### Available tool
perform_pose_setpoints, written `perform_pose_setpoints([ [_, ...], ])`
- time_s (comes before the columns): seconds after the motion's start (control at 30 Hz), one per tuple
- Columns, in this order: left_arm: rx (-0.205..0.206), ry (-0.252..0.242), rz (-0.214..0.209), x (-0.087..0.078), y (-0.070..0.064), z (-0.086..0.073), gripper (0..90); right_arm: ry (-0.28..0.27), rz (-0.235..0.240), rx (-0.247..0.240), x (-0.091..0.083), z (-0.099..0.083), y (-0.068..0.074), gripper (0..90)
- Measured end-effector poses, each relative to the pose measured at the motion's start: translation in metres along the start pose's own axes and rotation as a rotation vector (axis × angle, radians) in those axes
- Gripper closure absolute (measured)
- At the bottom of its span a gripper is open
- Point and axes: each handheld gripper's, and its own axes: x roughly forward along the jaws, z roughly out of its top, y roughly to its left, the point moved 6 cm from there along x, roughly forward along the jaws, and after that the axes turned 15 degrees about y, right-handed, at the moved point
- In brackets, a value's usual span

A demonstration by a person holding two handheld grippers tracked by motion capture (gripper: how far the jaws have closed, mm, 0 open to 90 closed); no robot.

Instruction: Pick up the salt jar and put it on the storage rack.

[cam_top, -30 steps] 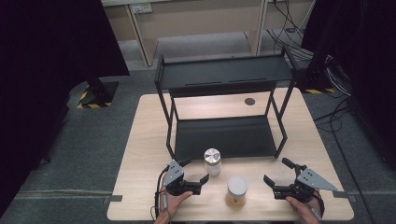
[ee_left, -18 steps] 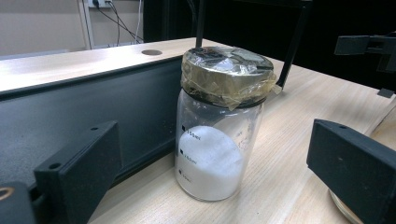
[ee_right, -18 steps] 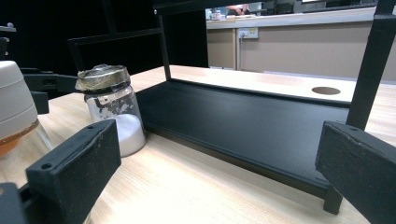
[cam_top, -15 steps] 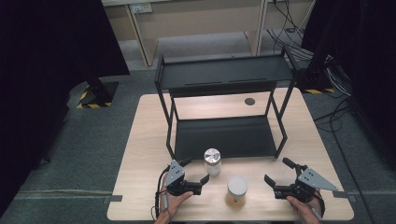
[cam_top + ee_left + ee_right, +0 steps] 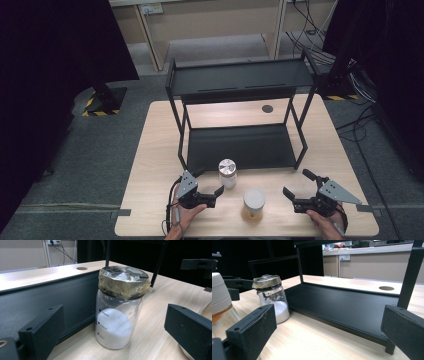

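Hands at the near edge of the surface [image 5: 150,150], each with a gripper. Left gripper [image 5: 207,182] has its jaws spread wide, nothing between them, and the right gripper [image 5: 296,184] gapes empty too. Between them sits a white-lidded jar [image 5: 254,204] with amber contents. Just beyond, a silver-lidded jar [image 5: 117,307] (white powder, film taped over the lid) stands beside the rack's [image 5: 240,80] lower shelf [image 5: 342,307]. Farther back, a round hole [image 5: 267,108] in the surface.
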Motion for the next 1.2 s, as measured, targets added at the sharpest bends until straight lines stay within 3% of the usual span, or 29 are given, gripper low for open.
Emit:
perform_pose_setpoints([
  [0.27,-0.001,0.005,-0.005,0.006,-0.001,0.002,2.9,-0.001,-0.006,0.003,0.0,0.0,-0.001,0.3],
  [0.93,0.061,0.034,-0.009,0.037,-0.006,0.021,3.0,0.001,-0.006,0.002,0.001,-0.001,-0.001,0.3],
  [1.2,0.061,0.035,-0.006,0.044,-0.005,0.025,3.7,0.001,-0.004,0.003,0.001,-0.001,-0.001,0.3],
])
